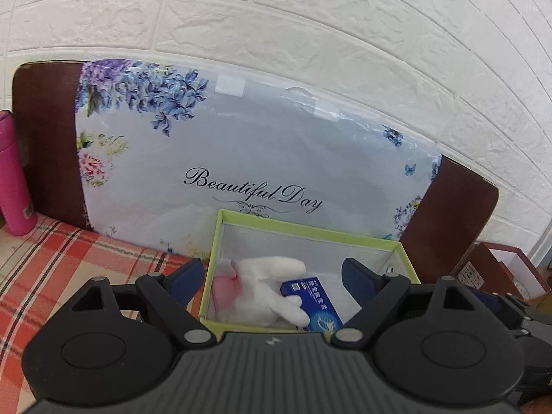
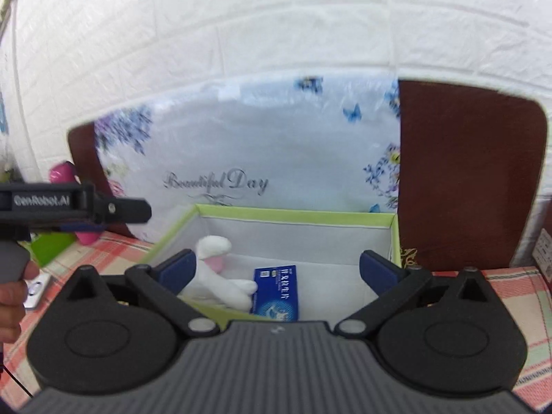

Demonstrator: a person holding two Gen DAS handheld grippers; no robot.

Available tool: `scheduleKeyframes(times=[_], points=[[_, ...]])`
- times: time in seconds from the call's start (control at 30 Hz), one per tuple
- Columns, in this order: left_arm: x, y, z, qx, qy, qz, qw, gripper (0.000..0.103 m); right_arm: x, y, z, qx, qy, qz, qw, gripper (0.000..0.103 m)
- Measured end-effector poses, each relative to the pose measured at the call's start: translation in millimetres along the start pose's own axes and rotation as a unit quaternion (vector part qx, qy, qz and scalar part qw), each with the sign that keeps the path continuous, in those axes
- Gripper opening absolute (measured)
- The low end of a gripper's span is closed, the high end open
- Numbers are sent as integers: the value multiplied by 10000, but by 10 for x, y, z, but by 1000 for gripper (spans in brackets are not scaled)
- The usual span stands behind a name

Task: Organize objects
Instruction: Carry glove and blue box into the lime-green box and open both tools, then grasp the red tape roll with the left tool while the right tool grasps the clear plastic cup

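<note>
Two items, white plush bunny (image 1: 269,286) & blue medicine box (image 1: 312,302), sit in green-rimmed box (image 1: 303,230); left gripper (image 1: 276,276) & right gripper (image 2: 283,269) both spread wide, empty; prob. next: fetch another obj.

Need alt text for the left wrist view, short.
The open left gripper hovers over a green-rimmed box holding a white plush toy and a blue packet. Behind it a floral "Beautiful Day" cushion leans on a white brick wall; a pink bottle stands left.
</note>
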State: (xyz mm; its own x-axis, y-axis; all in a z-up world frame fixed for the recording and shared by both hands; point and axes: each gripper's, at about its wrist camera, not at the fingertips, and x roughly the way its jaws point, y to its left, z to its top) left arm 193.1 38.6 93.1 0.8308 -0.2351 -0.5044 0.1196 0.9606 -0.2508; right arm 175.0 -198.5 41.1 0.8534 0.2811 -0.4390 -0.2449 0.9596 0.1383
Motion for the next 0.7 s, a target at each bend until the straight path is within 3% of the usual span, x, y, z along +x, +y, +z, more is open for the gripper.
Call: scheduleKeyframes(times=[0.23,0.7], points=[[-663,-96,-512,285,-185,66,9994,90,-869,86,-314,-92,-287,-253,9992,103],[-810,-112,-1434,305,673,106,9972,90,-1686,-59,-983,438,-326,-693,9961,103]])
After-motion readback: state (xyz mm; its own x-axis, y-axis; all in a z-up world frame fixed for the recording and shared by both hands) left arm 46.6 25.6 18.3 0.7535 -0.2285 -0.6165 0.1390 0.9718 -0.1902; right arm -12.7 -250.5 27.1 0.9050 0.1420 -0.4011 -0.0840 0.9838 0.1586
